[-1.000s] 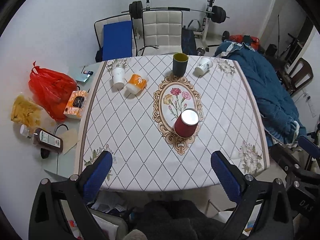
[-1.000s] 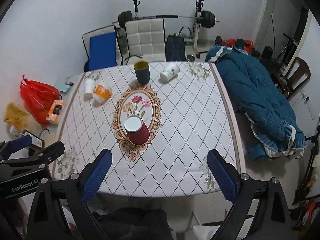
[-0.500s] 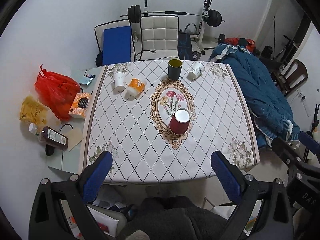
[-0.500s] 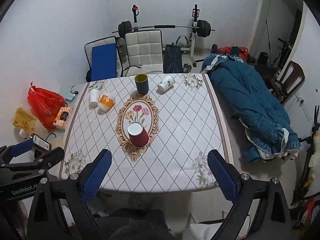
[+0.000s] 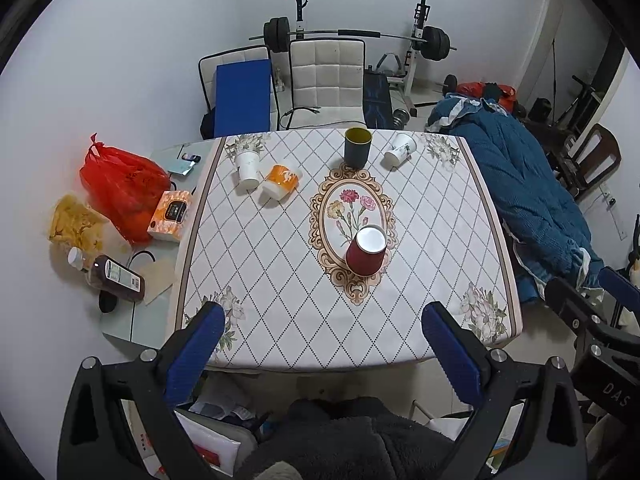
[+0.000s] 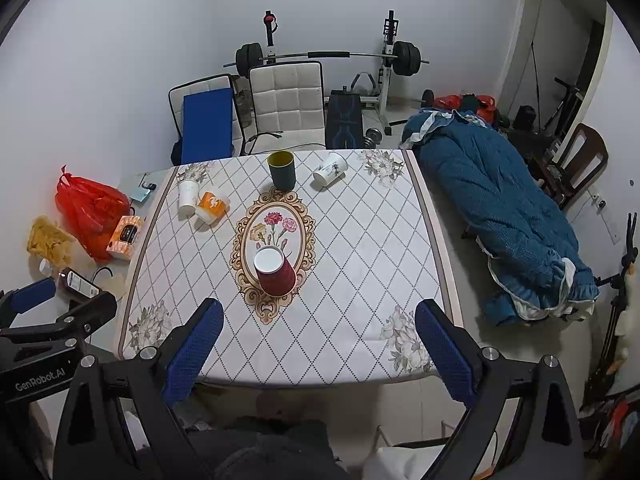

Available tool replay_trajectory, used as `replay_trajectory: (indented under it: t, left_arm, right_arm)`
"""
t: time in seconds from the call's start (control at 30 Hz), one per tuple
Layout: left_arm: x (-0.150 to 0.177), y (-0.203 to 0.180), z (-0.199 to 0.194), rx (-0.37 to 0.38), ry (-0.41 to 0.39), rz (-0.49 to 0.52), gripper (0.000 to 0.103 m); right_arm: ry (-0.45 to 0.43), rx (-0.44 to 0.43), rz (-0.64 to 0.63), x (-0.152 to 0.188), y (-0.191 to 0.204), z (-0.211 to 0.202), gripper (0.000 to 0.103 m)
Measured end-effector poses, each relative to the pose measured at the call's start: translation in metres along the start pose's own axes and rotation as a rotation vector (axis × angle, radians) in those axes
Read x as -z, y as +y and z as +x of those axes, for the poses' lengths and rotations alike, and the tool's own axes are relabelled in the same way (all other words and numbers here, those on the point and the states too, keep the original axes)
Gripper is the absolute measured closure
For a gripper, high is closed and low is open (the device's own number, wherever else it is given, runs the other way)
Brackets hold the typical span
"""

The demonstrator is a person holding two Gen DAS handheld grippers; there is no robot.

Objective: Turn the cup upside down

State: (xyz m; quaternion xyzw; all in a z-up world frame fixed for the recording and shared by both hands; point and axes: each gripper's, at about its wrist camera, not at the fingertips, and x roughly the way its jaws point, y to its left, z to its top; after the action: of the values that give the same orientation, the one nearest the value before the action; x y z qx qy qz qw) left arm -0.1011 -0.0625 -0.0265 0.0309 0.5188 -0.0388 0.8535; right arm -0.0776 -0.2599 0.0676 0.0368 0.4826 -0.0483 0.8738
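A dark red paper cup (image 5: pixel 366 254) stands upside down, white base up, on the oval flower print in the middle of the table (image 5: pixel 256 264); it also shows in the right wrist view (image 6: pixel 275 275). My left gripper (image 5: pixel 320 354) is open and empty, held high above the table's near edge. My right gripper (image 6: pixel 318 350) is open and empty, also high above the near edge. Both are far from the cup.
At the table's far side stand a dark green cup (image 5: pixel 357 151), a white cup (image 5: pixel 248 169), and lie an orange cup (image 5: pixel 280 181) and a white cup (image 5: pixel 400 149). A red bag (image 5: pixel 120 184), tissue box and bottle sit left. A blue quilt (image 5: pixel 532 196) lies right. Chairs stand behind.
Both grippers have drawn back and up from the table, so the table looks smaller. The red cup has not moved.
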Motion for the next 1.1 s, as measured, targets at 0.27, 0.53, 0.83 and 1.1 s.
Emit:
replay_trajectory:
  t: [0.27, 0.53, 0.83, 1.1]
  left_arm:
    - [0.001, 0.001, 0.001, -0.004, 0.000, 0.000, 0.002]
    - [0.002, 0.008, 0.001, -0.014, -0.002, -0.003, 0.002]
    - [0.004, 0.011, 0.002, -0.027, 0.016, -0.005, 0.002]
    - [0.008, 0.013, 0.008, -0.029, 0.040, -0.009, 0.002]
  right_arm:
    - [0.006, -0.003, -0.011, 0.000, 0.001, 0.002, 0.004]
    - [0.010, -0.012, -0.014, 0.000, 0.001, 0.002, 0.004]
    - [0.019, -0.018, -0.023, 0.002, 0.003, 0.004, 0.004]
    - [0.049, -0.022, -0.028, 0.011, 0.005, 0.009, 0.004]
